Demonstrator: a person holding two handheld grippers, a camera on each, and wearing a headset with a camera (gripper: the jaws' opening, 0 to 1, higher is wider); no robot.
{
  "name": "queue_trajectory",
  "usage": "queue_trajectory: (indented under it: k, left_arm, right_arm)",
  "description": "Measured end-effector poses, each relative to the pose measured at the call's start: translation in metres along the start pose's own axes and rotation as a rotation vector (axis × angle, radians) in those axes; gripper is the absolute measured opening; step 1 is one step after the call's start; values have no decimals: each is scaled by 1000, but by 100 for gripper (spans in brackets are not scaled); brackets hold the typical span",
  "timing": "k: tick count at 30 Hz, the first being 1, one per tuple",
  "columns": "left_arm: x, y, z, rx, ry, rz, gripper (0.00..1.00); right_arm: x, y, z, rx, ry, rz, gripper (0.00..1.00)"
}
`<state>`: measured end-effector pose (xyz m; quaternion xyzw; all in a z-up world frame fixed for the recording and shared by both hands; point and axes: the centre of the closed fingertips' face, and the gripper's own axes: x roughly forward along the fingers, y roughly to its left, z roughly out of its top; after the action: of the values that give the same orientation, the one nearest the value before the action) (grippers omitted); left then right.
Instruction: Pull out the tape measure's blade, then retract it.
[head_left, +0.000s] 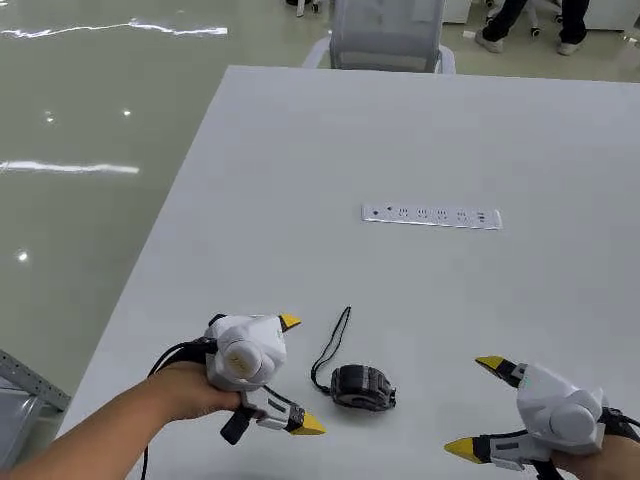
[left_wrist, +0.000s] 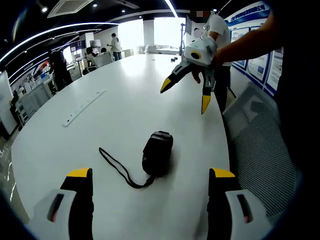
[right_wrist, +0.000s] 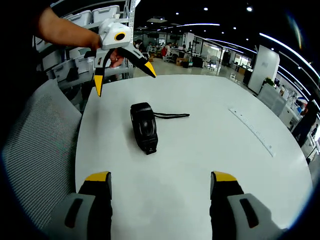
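Note:
A black tape measure (head_left: 362, 387) lies on the white table (head_left: 420, 150) between my two grippers, its black wrist strap (head_left: 331, 346) trailing away from it. No blade is out. My left gripper (head_left: 296, 373) stands open just left of the tape measure, jaws wide and yellow-tipped, nothing between them. My right gripper (head_left: 477, 406) is open a hand's width to the right of it. In the left gripper view the tape measure (left_wrist: 157, 152) lies ahead between the jaws, with the right gripper (left_wrist: 185, 95) beyond. The right gripper view shows the tape measure (right_wrist: 144, 127) ahead and the left gripper (right_wrist: 122, 75) behind it.
A white power strip (head_left: 431, 216) lies flat mid-table, well beyond the tape measure. A grey mesh office chair (head_left: 385, 35) stands at the far edge. The table's left edge (head_left: 150, 240) drops to a shiny floor. People stand in the background.

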<state>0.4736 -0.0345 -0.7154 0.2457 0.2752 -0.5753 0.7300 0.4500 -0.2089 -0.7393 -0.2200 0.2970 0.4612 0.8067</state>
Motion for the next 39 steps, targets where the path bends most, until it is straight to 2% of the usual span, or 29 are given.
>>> queue_trajectory:
  k: [11,17,24,27,32,35,39]
  left_arm:
    - [20,-2,9,59,36,-45,92]
    - [29,-1,8,98,70,-69,88]
    - [36,2,14,117,87,-95,83]
    - [42,3,13,132,100,-96,81]
    - [49,-4,9,138,121,-125,77]
    - [53,-6,6,140,138,-143,70]
    - [58,-4,6,141,140,-137,64]
  right_arm:
    - [16,-2,10,-28,6,50,77]
    - [25,-1,13,-58,34,94,73]
    - [34,-5,21,-84,46,121,71]
    - [38,-5,24,-89,48,133,70]
    - [46,-1,25,-94,56,153,67]
    - [50,2,25,-93,64,169,65]
    - [56,4,22,-101,78,184,63]
